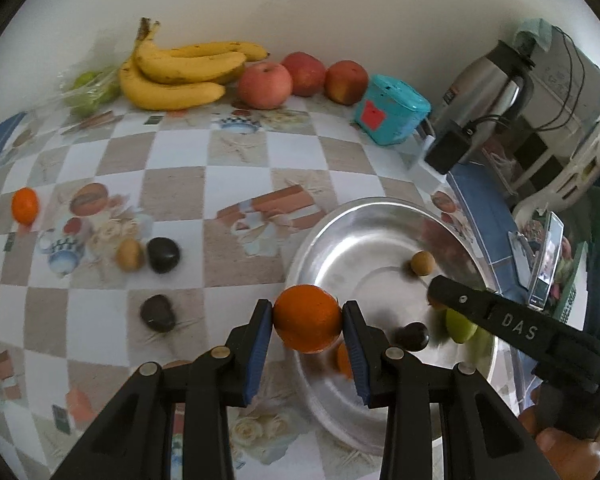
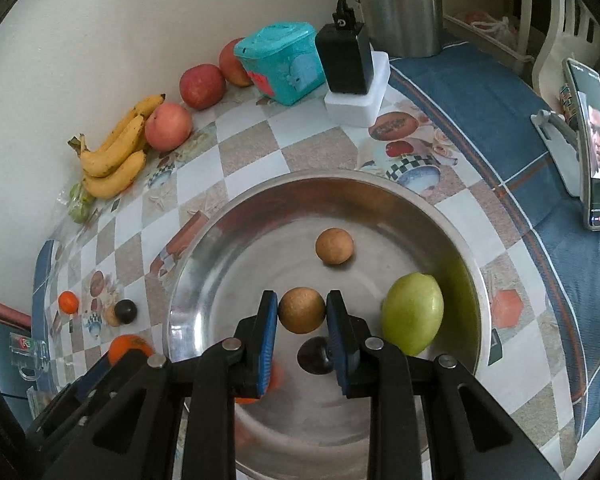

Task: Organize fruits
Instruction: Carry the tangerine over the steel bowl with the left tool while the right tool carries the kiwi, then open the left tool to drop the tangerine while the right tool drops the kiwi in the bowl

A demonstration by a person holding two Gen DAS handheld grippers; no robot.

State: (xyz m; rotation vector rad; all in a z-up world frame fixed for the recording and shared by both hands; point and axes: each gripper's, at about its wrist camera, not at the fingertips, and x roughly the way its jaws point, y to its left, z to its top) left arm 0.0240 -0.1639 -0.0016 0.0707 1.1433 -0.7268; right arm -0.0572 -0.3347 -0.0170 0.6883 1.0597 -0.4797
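Note:
My left gripper (image 1: 307, 322) is shut on an orange (image 1: 307, 318) and holds it over the left rim of a steel bowl (image 1: 324, 240). My right gripper (image 2: 302, 311) is shut on a small round brown fruit (image 2: 302, 310) above the middle of the bowl (image 2: 204, 240). In the bowl lie another brown fruit (image 2: 334, 246), a green fruit (image 2: 413, 313), a dark plum (image 2: 314, 354) and a small orange (image 2: 274, 380) partly hidden by the finger. On the tablecloth lie a small orange (image 1: 25, 205), a brown fruit (image 1: 129, 255) and two dark plums (image 1: 163, 255) (image 1: 157, 313).
Bananas (image 1: 176, 74), three apples (image 1: 264, 85) and a bag of green fruit (image 1: 88, 88) line the back wall. A teal box (image 1: 392, 110), a black adapter on a white block (image 2: 346, 60), a steel kettle (image 1: 484, 88) and a phone on a stand (image 2: 594, 148) stand to the right.

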